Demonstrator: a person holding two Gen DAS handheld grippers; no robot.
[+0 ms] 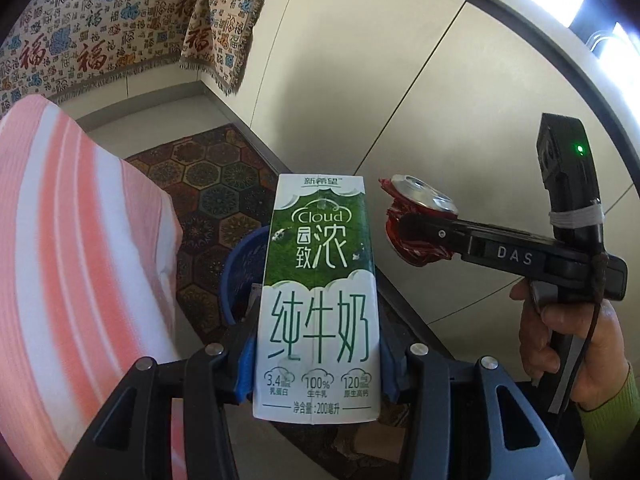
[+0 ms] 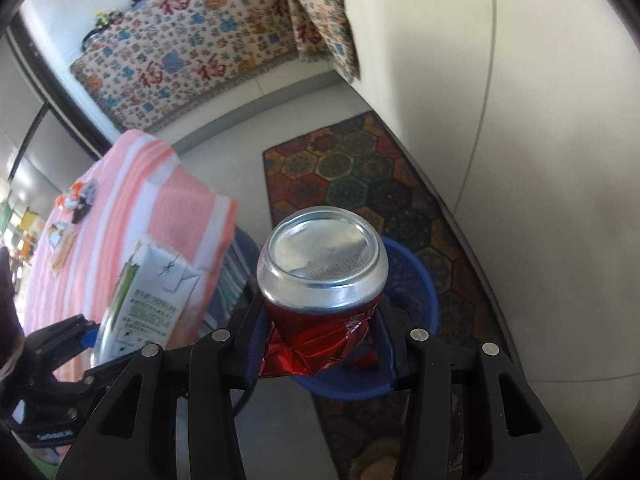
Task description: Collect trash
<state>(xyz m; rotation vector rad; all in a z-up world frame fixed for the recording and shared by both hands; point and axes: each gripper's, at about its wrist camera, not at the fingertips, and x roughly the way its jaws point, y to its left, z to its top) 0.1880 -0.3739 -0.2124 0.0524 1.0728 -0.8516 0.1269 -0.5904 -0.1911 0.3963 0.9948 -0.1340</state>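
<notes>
The left tool (image 1: 316, 364) holds a green and white milk carton (image 1: 318, 296) upright, with its blue pads pressing on the lower half of the two narrow sides. The right tool (image 2: 324, 344) is closed on a crushed red can (image 2: 322, 280), gripping the crumpled part while the silver bottom of the can faces the camera. A blue basket (image 2: 416, 292) stands below on the floor, at the edge of a patterned rug (image 2: 360, 172) and next to the tabletop with the pink striped cloth (image 2: 132, 200). Both pieces of trash seem to be above or near the basket, so I judge that dropping them in is the next step. The risk is in the release. The basket opening is not large, and two tools over it at once could knock each other, or one item could hit the rim and fall on the rug. The can is held by thin, bent metal, so it may slip or turn early. The carton is tall, so it may tip when released.
</notes>
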